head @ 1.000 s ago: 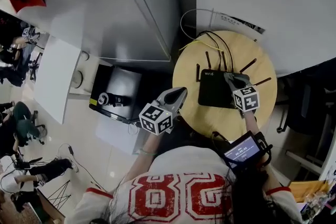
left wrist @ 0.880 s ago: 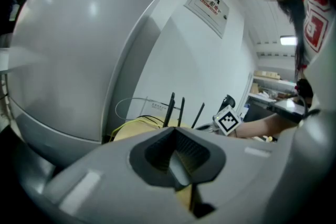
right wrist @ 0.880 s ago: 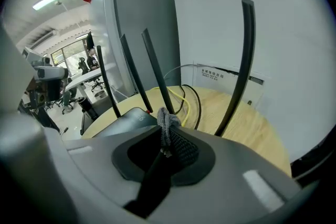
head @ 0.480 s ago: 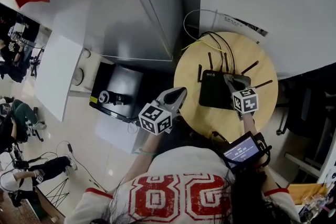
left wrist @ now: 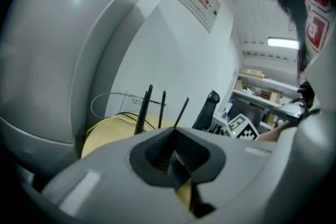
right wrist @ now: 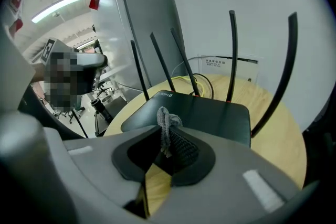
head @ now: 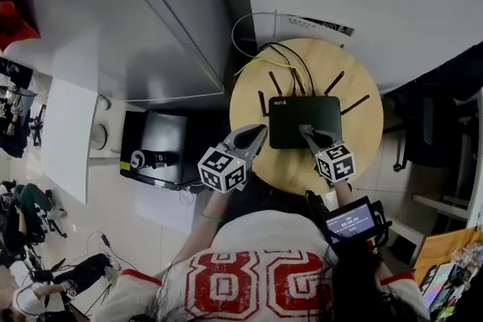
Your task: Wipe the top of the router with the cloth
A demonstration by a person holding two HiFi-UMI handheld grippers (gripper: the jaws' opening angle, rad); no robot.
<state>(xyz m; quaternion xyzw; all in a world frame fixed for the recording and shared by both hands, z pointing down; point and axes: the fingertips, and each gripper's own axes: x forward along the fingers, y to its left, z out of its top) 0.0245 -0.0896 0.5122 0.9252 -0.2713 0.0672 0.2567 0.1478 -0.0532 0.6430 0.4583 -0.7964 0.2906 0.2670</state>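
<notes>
Right gripper view: right gripper [right wrist: 165, 139] clamped on a knotted grey cloth [right wrist: 167, 124], held at the near edge of the black router [right wrist: 202, 115]; touching its top or not, cannot tell. Head view: router lying mid-way across the round table [head: 370, 143], antennas [head: 335, 82] raised toward the far edge. Left gripper [head: 256, 133] pressed together on nothing, at the table's left edge, just beside the router's near-left corner.

Matt black plastic router [head: 291, 133] — knitted grey cloth [right wrist: 167, 127] — smooth pale wooden table [head: 368, 141].
</notes>
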